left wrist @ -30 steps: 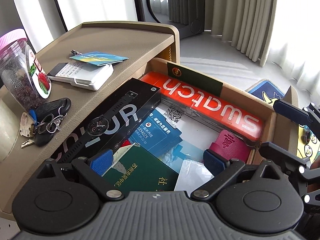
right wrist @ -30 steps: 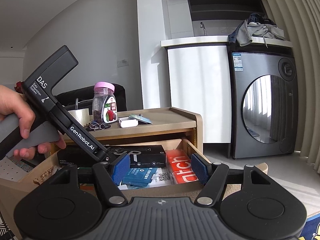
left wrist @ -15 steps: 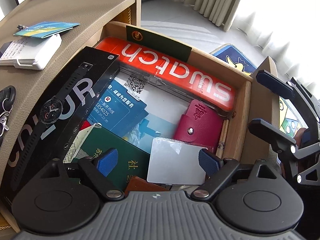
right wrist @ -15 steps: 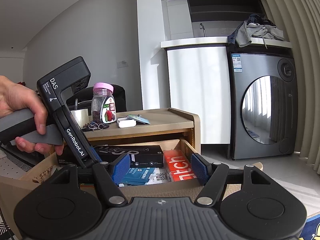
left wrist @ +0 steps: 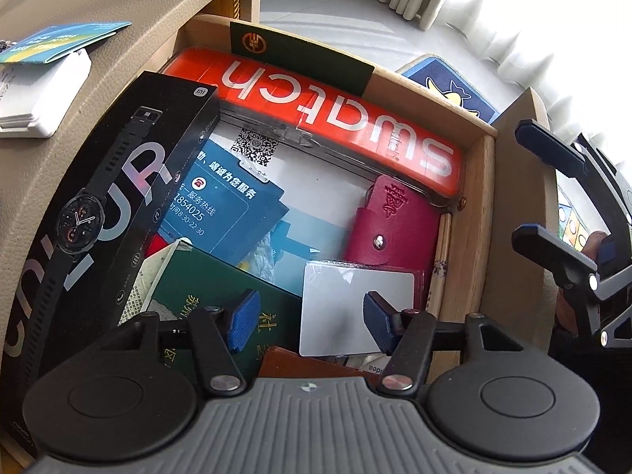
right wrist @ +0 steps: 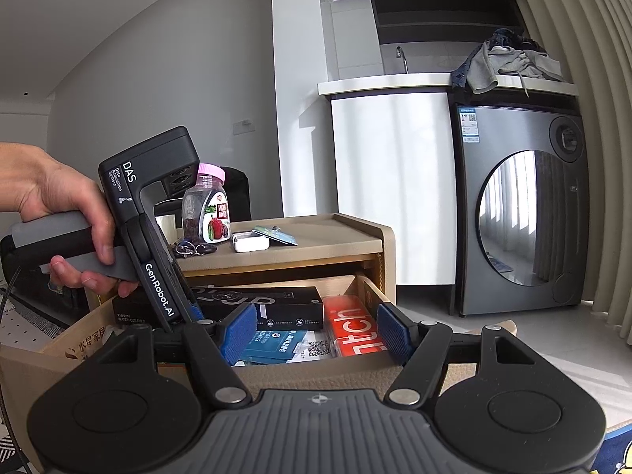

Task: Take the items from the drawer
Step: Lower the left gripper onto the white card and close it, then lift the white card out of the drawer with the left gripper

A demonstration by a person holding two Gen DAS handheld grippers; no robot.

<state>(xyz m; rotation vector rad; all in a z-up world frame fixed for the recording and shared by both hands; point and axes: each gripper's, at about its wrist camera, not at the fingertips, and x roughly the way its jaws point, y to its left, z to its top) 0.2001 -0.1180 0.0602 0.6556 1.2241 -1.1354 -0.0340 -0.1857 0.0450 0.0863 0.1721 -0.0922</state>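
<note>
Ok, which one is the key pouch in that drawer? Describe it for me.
Look in the open wooden drawer, at its right wall. Just below the orange Swatch box lies the magenta leather pouch: the only pink item, with one silver snap.

A lived-in home, probably a laundry corner: a grey front-loading washing machine (right wrist: 517,217) under a white counter (right wrist: 414,81) with crumpled clothes (right wrist: 509,63), pleated beige curtains (right wrist: 584,118), a chrome tap (right wrist: 402,57).

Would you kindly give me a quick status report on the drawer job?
Left claw open, low over white plastic card in open wooden drawer. Right claw open, outside drawer front. Nothing gripped.
</note>
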